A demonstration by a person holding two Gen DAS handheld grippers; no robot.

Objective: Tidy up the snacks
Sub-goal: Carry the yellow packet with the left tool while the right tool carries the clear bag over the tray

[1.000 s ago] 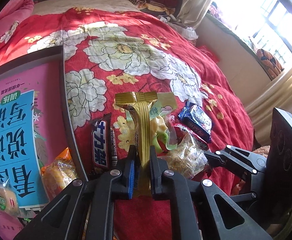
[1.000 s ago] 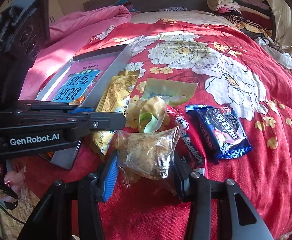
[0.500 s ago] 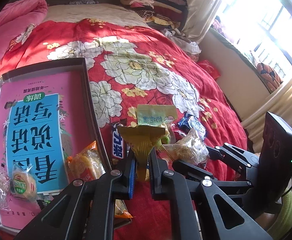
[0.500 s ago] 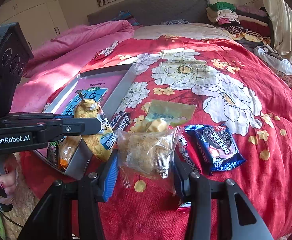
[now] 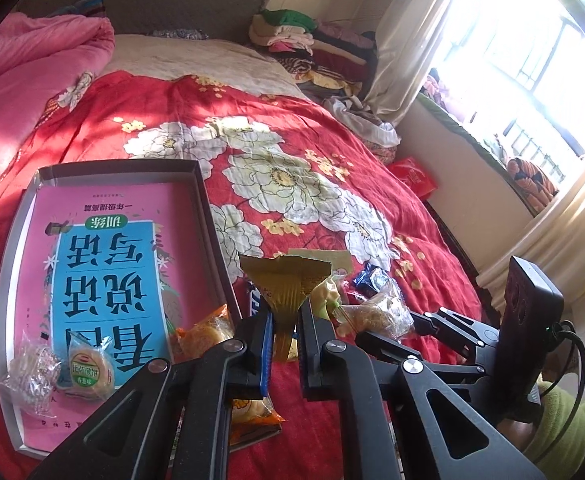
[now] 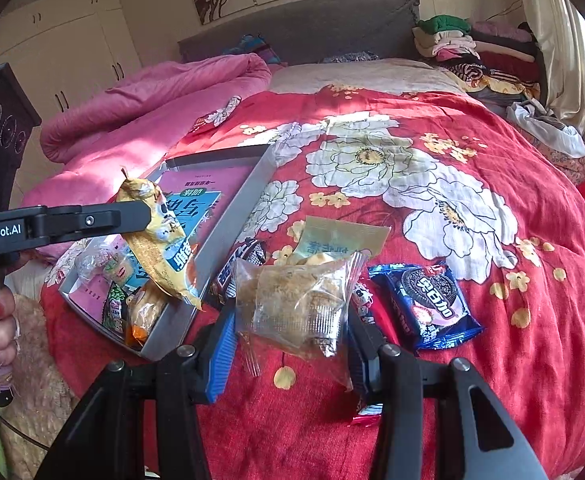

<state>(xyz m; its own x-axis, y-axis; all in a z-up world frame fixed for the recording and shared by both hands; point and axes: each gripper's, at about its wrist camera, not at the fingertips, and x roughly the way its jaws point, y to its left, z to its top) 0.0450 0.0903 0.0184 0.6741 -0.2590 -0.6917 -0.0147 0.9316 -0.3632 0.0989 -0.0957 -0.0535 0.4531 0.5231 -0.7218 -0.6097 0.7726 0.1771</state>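
My left gripper (image 5: 284,332) is shut on a yellow snack packet (image 5: 286,284), held in the air beside the grey tray's (image 5: 206,196) right wall; it also shows in the right wrist view (image 6: 160,236). My right gripper (image 6: 292,344) is shut on a clear-wrapped pastry (image 6: 296,304), lifted above the red bedspread; it also shows in the left wrist view (image 5: 376,312). The tray holds a pink book (image 5: 104,248) and several wrapped snacks (image 5: 88,368). A blue Oreo pack (image 6: 424,304), a dark candy bar (image 6: 240,260) and a pale green packet (image 6: 340,238) lie on the bed.
A red candy wrapper (image 6: 366,410) lies under my right fingers. A pink quilt (image 6: 152,100) is bunched at the left. Folded clothes (image 6: 460,48) are stacked by the headboard. The bed's edge drops off to the right, by the window wall (image 5: 472,184).
Both grippers have lifted up and back with their snacks. The yellow packet has moved from the pile to the tray's right wall.
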